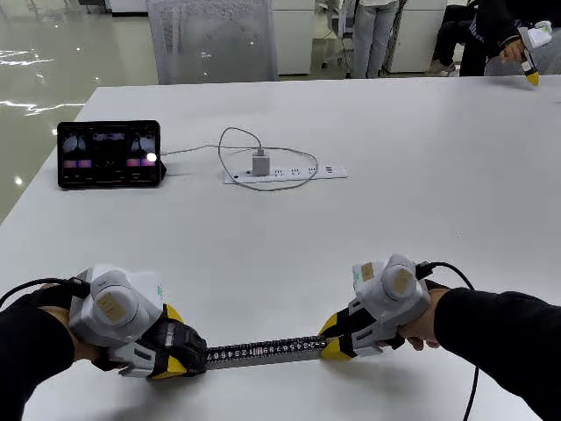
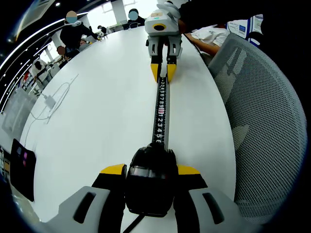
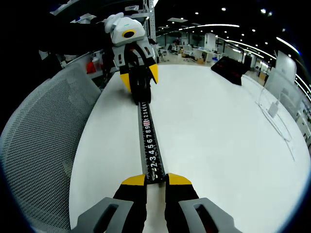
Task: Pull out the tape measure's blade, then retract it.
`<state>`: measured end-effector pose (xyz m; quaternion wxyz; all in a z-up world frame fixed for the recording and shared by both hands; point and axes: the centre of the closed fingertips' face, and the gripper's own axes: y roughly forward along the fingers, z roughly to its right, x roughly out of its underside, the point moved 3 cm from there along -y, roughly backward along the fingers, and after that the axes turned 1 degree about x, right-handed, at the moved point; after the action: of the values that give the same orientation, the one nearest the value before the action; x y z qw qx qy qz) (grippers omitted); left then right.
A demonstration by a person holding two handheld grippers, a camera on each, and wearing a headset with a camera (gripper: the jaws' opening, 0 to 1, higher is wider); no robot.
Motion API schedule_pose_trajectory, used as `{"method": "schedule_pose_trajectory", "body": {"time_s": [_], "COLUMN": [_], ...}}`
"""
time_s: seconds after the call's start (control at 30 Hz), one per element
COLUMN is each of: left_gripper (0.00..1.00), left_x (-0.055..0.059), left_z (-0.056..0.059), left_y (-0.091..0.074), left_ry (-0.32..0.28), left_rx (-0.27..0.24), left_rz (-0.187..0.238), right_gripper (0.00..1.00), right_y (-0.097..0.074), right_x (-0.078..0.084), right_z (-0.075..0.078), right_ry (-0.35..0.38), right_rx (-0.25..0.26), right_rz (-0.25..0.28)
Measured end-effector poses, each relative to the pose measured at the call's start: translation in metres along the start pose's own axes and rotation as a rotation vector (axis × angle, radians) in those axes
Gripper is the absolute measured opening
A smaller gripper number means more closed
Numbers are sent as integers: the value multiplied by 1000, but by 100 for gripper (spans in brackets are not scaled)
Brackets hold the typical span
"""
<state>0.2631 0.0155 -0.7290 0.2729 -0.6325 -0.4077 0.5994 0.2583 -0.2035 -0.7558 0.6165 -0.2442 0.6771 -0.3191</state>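
The tape measure (image 1: 188,350) lies at the near edge of the white table (image 1: 394,175), its black body pinched between the yellow-tipped jaws of the left gripper (image 1: 168,344). In the left gripper view the body (image 2: 150,182) sits between the two jaws, which are spread only as wide as the body and press on its sides.

The blade (image 1: 263,351) is drawn out and runs flat along the table from the body to the right gripper (image 1: 331,340). The right gripper's jaws are pressed nearly together on the blade's free end; in the right gripper view the numbered blade (image 3: 148,141) ends between the two yellow tips of that gripper (image 3: 155,180). Each gripper view looks along the blade at the other gripper: the right one (image 2: 163,73) at the far end, and the left one (image 3: 138,73) over the black body.

There is one tape measure and there are two grippers, one in each hand.

Farther back on the table stand one dark tablet (image 1: 110,154) with a lit screen and one white power strip (image 1: 298,174), with one charger (image 1: 261,164) plugged into it and a looped cable (image 1: 230,140). A mesh chair (image 1: 213,39) stands beyond the far edge.
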Motion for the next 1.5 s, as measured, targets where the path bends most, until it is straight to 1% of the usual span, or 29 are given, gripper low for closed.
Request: {"method": "schedule_pose_trajectory", "body": {"time_s": [0.27, 1.5], "left_gripper": [33, 33], "left_x": [0, 0], "left_z": [0, 0], "left_y": [0, 0], "left_ry": [0, -2], "left_rx": [0, -2], "left_rz": [1, 0], "right_gripper": [9, 9], "right_y": [-2, -17], "right_x": [3, 16], "right_z": [1, 4], "right_ry": [-1, 20], "right_rx": [1, 16], "right_rz": [-10, -16]}}
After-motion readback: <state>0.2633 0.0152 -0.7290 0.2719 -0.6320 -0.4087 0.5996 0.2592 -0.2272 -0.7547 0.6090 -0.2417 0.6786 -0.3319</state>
